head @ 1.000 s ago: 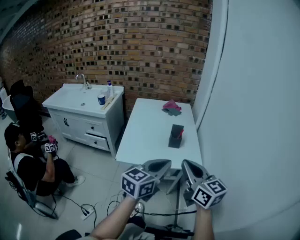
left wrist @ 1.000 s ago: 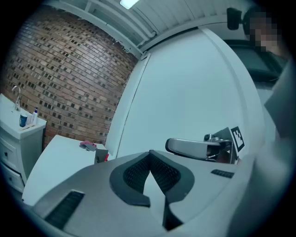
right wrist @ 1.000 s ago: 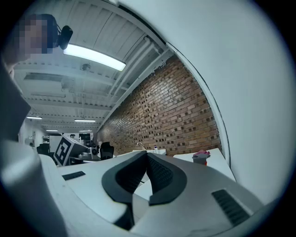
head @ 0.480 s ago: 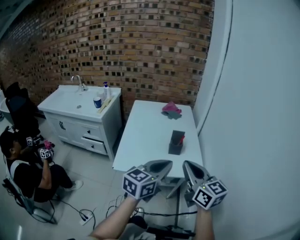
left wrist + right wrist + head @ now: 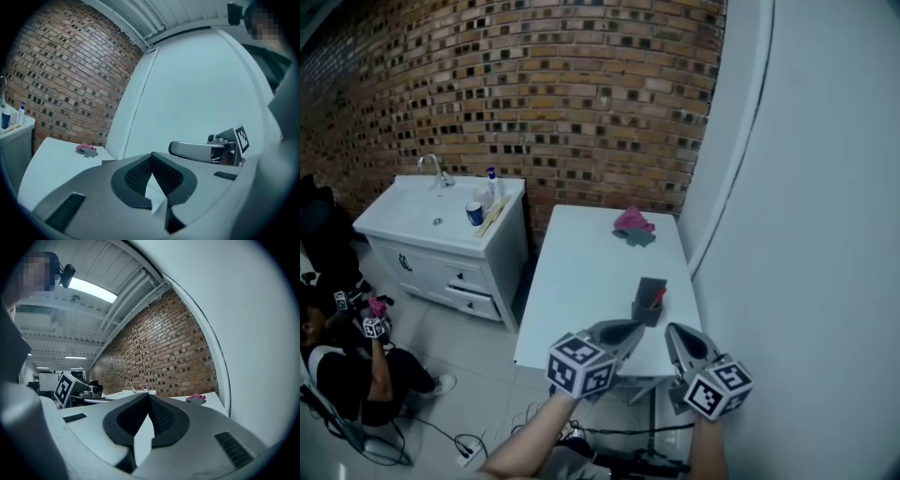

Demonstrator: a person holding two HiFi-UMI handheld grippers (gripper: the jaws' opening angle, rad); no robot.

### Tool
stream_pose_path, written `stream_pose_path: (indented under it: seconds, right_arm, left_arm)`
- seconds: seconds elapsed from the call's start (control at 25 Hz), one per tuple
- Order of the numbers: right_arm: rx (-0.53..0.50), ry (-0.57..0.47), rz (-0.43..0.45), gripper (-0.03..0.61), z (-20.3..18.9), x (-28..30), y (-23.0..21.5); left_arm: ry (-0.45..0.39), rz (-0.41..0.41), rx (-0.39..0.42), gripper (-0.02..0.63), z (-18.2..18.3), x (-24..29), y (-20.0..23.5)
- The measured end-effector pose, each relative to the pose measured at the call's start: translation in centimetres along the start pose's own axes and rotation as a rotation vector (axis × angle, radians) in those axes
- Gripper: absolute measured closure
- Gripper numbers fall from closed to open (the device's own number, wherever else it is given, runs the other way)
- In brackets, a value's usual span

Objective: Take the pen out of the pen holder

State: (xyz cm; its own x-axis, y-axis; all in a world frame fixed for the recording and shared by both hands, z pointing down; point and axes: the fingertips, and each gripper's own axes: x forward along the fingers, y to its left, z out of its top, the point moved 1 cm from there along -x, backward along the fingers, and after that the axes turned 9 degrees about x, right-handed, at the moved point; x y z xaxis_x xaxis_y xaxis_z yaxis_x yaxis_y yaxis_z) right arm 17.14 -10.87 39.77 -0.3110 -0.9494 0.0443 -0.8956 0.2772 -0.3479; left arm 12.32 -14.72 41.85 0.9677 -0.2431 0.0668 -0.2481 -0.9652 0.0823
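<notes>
- The red pen (image 5: 657, 298) is standing inside the dark pen holder (image 5: 647, 302); only a short part of it is showing above the rim, and it is leaning toward the right side.
- The pen holder is standing upright on the near half of the white bench (image 5: 581, 272), toward the side of the white wall (image 5: 806, 234).
- The left hand-held gripper (image 5: 630, 328) is hovering at the near edge of the bench, close to the holder but not touching it. Its jaws are pressing together with nothing between them.
- The right hand-held gripper (image 5: 675, 336) is hanging just beside it, also apart from the holder. Its jaws are together and empty too.
- A pink cloth (image 5: 633, 222) is lying at the far end of the bench, well apart from the holder. A white sink cabinet (image 5: 441, 211) is standing to the left against the brick wall (image 5: 544, 84), and a person (image 5: 337, 361) is sitting on the floor there.
- In my judgement, the task is only beginning. If a gripper is reaching the pen with jaws together, it is probably pushing the pen or tipping the holder over.
- The holder is looking light. If the pen is pulled at a slant while nothing is steadying the holder, the holder may rise with it or slide off the near edge.
- So little of the pen is showing that the jaws may catch the rim instead.
</notes>
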Motion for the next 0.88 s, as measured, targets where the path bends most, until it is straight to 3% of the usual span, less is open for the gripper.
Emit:
stream_pose_path:
  seconds: [0.48,0.88]
  right_arm:
    - [-0.003,0.023,-0.134,0.572,1.2,6.8,-3.5]
    - [-0.001,0.045,-0.150,0.572,1.4,8.9,-5.7]
  left_arm:
    - [0.052,-0.071,-0.008,0.614,-0.1,3.3,7.1]
    - [0.072,-0.070,-0.021,0.614,-0.6,5.0,9.1]
